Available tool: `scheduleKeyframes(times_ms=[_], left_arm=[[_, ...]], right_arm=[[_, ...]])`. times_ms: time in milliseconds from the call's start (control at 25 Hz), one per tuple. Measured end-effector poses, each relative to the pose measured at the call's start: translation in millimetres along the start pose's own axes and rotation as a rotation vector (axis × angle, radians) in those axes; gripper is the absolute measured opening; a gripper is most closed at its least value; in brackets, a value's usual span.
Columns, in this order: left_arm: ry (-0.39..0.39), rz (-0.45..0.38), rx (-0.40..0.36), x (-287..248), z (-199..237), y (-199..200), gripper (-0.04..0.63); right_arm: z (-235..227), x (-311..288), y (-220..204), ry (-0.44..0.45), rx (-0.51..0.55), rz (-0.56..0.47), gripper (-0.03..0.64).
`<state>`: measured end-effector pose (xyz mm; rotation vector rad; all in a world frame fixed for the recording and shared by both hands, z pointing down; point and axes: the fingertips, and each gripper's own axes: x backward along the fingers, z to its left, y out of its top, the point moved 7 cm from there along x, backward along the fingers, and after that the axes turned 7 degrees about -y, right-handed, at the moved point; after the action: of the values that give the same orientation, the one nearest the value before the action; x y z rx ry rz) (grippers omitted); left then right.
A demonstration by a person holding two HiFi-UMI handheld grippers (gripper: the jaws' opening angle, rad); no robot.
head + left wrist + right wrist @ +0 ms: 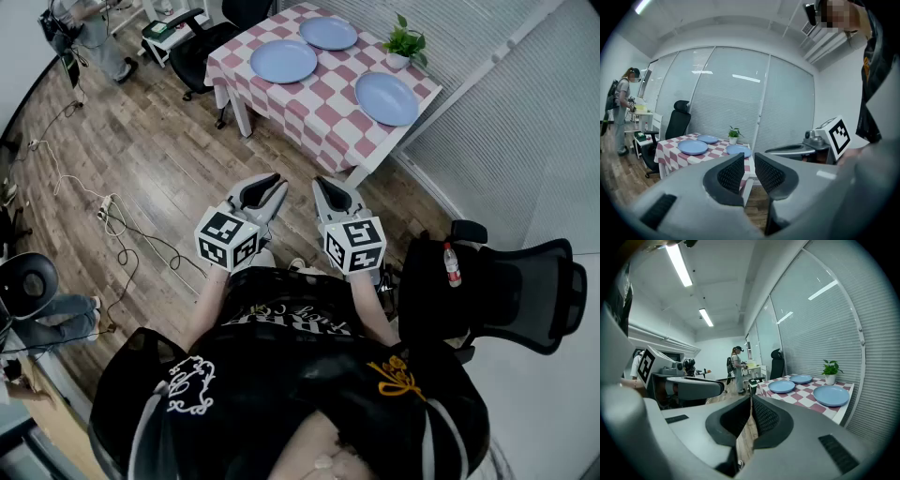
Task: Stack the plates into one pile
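Three blue plates lie apart on a red-and-white checked table: one at the left, one at the far end, one at the right. They also show as the left plate, the far plate and the right plate in the left gripper view, and as the left plate, far plate and right plate in the right gripper view. My left gripper and right gripper are held side by side well short of the table, both shut and empty.
A small potted plant stands at the table's far right corner. Black office chairs stand beyond the table and at my right. Cables and a power strip trail over the wooden floor. Another person stands at a desk further off.
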<state>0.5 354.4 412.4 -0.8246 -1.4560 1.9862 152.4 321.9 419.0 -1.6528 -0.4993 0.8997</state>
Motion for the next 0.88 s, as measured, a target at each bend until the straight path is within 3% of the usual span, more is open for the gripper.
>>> scheduleKeyframes(times_ms=[880], left_arm=[[0.027, 0.029, 0.003, -11.7, -15.8, -10.0, 0.067]], right_arm=[[-28.2, 17.4, -14.9, 0.014, -0.025, -0.009, 0.021]])
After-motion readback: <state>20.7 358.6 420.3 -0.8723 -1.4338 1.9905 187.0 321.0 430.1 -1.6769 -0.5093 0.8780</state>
